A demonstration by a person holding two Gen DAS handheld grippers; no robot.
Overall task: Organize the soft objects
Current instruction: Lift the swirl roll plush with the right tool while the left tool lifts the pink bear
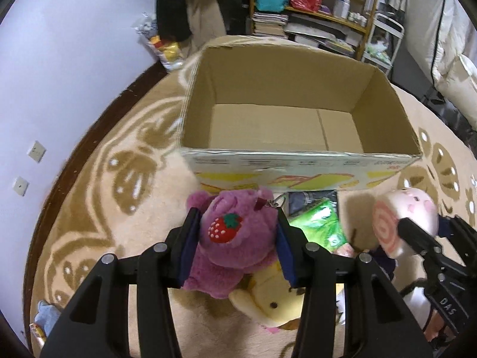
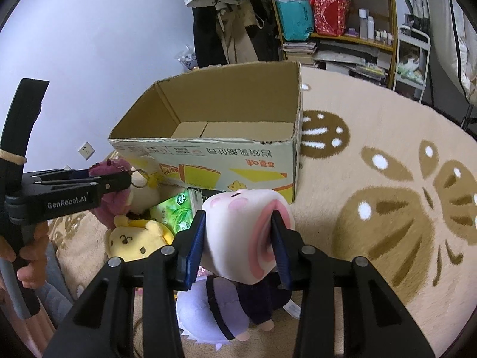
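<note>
My left gripper (image 1: 237,226) is shut on a purple plush bear (image 1: 235,238) with a strawberry patch, held just in front of an open, empty cardboard box (image 1: 298,161). My right gripper (image 2: 238,226) is shut on a pink-and-white swirl-roll plush (image 2: 247,232), also in front of the box (image 2: 226,167). The roll plush also shows in the left wrist view (image 1: 399,220), with the right gripper's fingers (image 1: 417,235) on it. The left gripper appears in the right wrist view (image 2: 119,182). A yellow plush (image 1: 274,301) lies on the rug below the bear.
A green tissue pack (image 2: 176,211) lies by the box. A white-and-dark plush doll (image 2: 226,313) lies under the right gripper. The box stands on a beige patterned rug (image 2: 387,208). A cluttered shelf (image 2: 337,18) and hanging clothes (image 1: 190,3) stand behind; wall to the left.
</note>
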